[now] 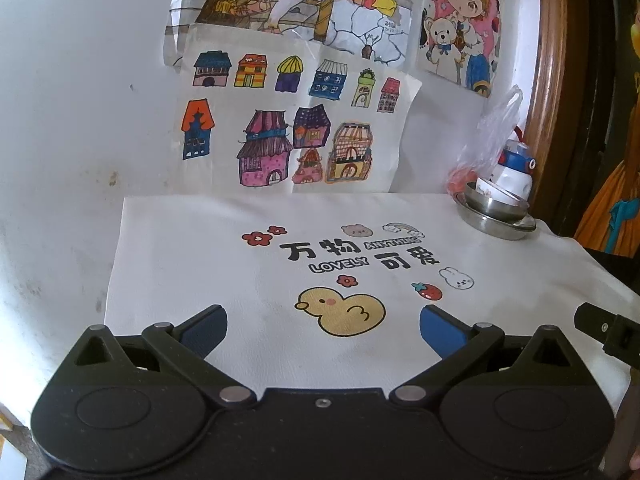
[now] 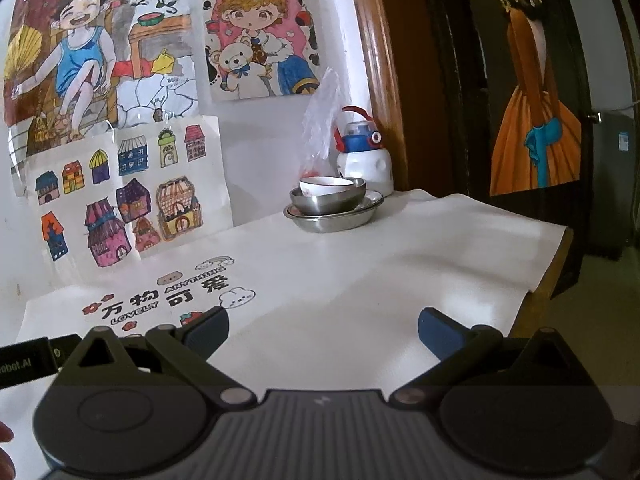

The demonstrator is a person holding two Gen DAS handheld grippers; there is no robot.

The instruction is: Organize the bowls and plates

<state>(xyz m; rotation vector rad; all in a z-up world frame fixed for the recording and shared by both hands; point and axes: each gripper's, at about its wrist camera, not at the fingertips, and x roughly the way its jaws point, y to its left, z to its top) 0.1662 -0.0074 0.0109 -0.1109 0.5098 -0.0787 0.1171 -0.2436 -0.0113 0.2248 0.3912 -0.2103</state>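
Both tongs, left (image 1: 323,320) and right (image 2: 323,322), spread, empty; stacked bowls (image 2: 329,196) beside bottle (image 2: 366,160), plastic bag (image 2: 320,128) behind

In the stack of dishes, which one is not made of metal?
The white bowl on top. It looks ceramic, with small red marks, and sits inside the steel bowl, which rests on the steel plate.

A steel plate (image 2: 334,220) sits at the far right corner of the tablecloth (image 2: 360,280). In the plate stands a steel bowl (image 2: 326,200), and in that a ceramic bowl (image 2: 326,185). Just behind the plate stand a water bottle (image 2: 366,156) and a plastic bag (image 2: 320,128). Left of the plate, drawings (image 2: 128,196) hang on the wall.
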